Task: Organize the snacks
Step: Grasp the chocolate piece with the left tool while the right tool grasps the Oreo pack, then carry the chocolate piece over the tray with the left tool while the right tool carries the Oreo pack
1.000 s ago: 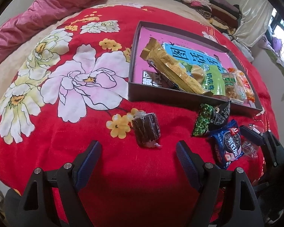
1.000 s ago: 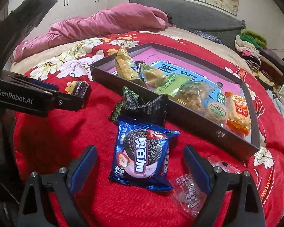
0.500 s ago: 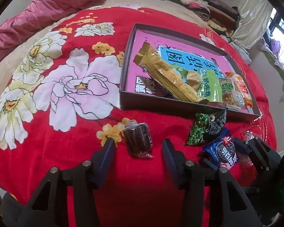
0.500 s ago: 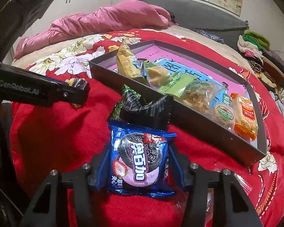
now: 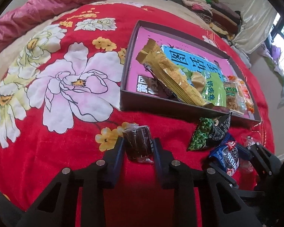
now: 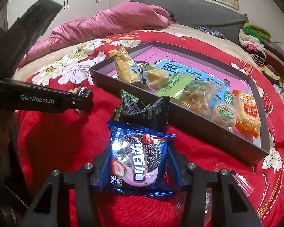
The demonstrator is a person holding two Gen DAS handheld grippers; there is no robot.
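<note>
Left gripper (image 5: 138,147) closing, fingers pinching the brown wrapped snack (image 5: 137,144); right gripper (image 6: 137,160) closing, fingers pinching the blue cookie packet (image 6: 137,160), both evidently bound for the box (image 5: 161,107).

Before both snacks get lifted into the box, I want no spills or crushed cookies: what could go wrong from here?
1. The right claw is closing on the blue cookie pack; its pads pinch the soft wrapper, so the cookie could crack.
2. The left claw is closing on the dark wrapped snack near its lower end, so it may tip.
3. The box's near side is crowded; dropped snacks could land on the gold packet.
</note>
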